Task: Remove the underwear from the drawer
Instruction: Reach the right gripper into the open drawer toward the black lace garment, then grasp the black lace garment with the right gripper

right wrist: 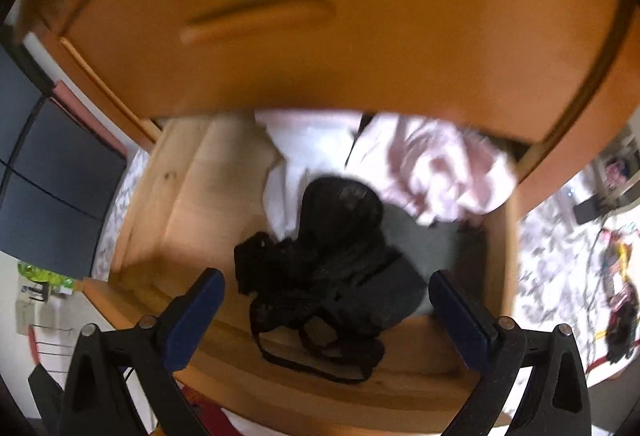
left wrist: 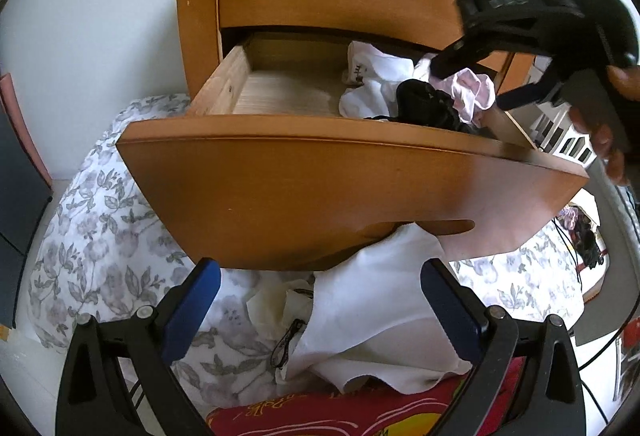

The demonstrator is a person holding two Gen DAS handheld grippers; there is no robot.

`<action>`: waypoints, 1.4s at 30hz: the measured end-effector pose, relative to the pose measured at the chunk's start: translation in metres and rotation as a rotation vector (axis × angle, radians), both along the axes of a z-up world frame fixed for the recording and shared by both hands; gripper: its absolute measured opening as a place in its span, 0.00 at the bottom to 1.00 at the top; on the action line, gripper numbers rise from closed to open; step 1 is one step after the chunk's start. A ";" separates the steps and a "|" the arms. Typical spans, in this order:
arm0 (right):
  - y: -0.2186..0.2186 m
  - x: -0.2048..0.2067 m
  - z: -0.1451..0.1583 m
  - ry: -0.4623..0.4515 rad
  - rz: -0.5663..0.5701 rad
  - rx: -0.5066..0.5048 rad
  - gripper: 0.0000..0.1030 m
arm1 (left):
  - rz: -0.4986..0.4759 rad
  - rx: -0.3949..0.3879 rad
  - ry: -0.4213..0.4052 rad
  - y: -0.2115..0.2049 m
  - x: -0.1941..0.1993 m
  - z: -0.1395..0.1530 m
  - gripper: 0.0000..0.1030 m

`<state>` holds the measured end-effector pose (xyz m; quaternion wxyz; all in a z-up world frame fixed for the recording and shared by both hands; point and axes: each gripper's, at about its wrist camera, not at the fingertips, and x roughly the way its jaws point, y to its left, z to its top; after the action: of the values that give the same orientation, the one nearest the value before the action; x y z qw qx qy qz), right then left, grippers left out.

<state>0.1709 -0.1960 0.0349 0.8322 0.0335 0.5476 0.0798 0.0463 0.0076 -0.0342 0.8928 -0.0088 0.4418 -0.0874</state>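
the right gripper [right wrist: 325,310] is tilting steeply down into the open wooden drawer [left wrist: 352,176], fingers spread wide and holding nothing — black underwear [right wrist: 320,276] is lying between them on the drawer floor, beside white and pink garments [right wrist: 436,172]. the left gripper [left wrist: 320,300] is hovering open over a white cloth [left wrist: 372,316] on the floral bedding [left wrist: 100,236].

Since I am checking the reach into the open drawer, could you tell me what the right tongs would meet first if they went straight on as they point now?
Most likely the black underwear: the right tongs stand open above the drawer, with that garment between the fingers. The picture is blurred, so depth is uncertain.
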 end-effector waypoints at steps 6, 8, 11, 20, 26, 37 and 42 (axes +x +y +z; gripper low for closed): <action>0.003 0.015 -0.024 0.076 -0.024 -0.054 1.00 | 0.000 -0.016 0.023 0.002 0.002 -0.004 0.97; 0.004 0.018 -0.027 0.083 -0.027 -0.082 1.00 | -0.001 -0.016 0.026 0.003 0.003 -0.004 0.97; 0.005 0.023 -0.032 0.099 -0.030 -0.120 0.95 | -0.005 -0.012 0.029 0.002 0.004 -0.003 0.97; 0.014 0.037 -0.052 0.152 -0.023 -0.165 0.76 | -0.011 -0.018 0.040 0.005 0.007 -0.001 0.97; 0.021 0.043 -0.063 0.174 -0.022 -0.176 0.59 | -0.017 -0.025 0.055 0.006 0.008 -0.001 0.97; 0.009 0.040 -0.062 0.146 -0.051 -0.157 0.23 | -0.017 -0.025 0.057 0.007 0.008 -0.001 0.97; 0.009 0.032 -0.058 0.115 -0.032 -0.166 0.18 | -0.013 -0.033 0.066 0.008 0.007 -0.004 0.97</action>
<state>0.2024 -0.1870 -0.0229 0.8006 -0.0223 0.5985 0.0185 0.0537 0.0154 -0.0385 0.8769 -0.0235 0.4695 -0.1000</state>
